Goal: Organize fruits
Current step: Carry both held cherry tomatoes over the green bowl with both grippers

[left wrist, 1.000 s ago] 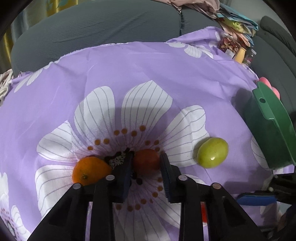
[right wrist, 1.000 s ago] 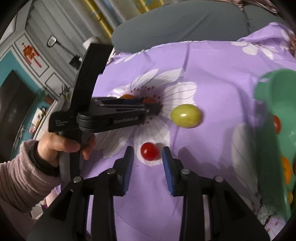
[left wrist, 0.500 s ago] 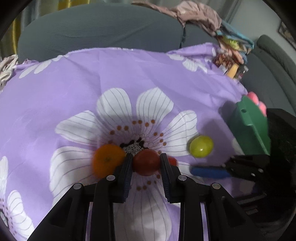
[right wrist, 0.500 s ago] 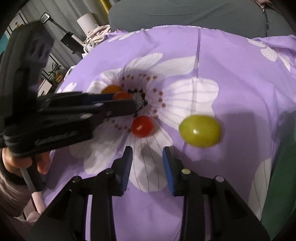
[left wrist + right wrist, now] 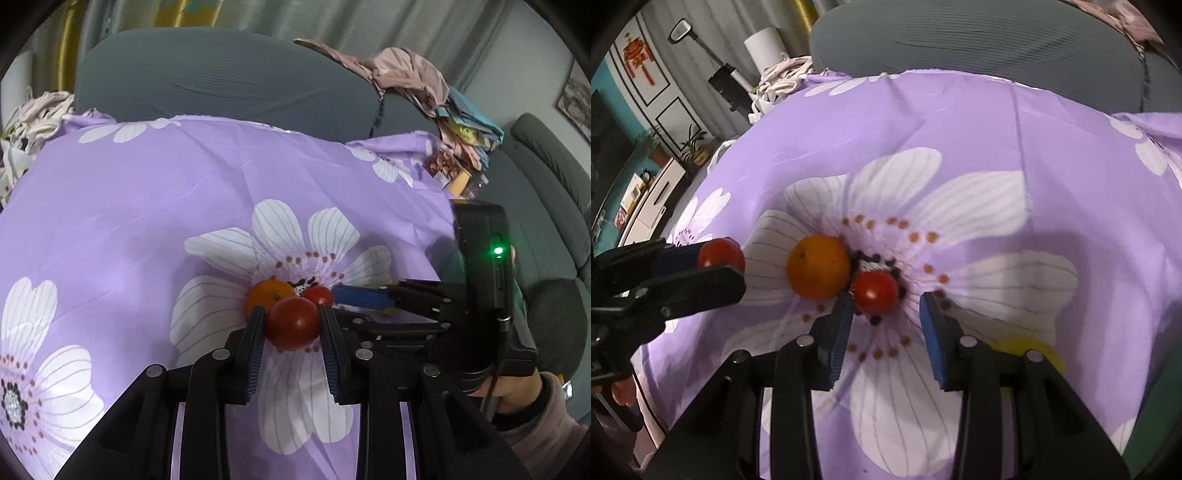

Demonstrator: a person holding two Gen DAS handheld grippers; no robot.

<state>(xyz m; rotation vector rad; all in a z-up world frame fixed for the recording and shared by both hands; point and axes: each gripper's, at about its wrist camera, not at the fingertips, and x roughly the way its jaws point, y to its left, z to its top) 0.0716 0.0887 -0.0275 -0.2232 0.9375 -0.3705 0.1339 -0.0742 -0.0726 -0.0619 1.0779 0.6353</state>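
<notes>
My left gripper (image 5: 292,325) is shut on a red tomato (image 5: 293,324) and holds it above the purple flowered cloth (image 5: 147,206); it also shows in the right wrist view (image 5: 720,254). An orange (image 5: 818,266) and a smaller red tomato (image 5: 876,291) lie on the cloth. My right gripper (image 5: 884,310) is open with the small tomato just ahead of its left finger. A green-yellow fruit (image 5: 1030,350) is mostly hidden behind its right finger. In the left wrist view the orange (image 5: 267,293) and small tomato (image 5: 318,295) sit beyond the held tomato.
A grey sofa (image 5: 229,81) runs behind the cloth. Piled clothes and packets (image 5: 454,122) lie at the back right. A green bin edge (image 5: 1156,417) shows at the right of the right wrist view.
My left gripper has closed on the red tomato and lifted it off the cloth. My right gripper has moved left from the green-yellow fruit to the small tomato beside the orange.
</notes>
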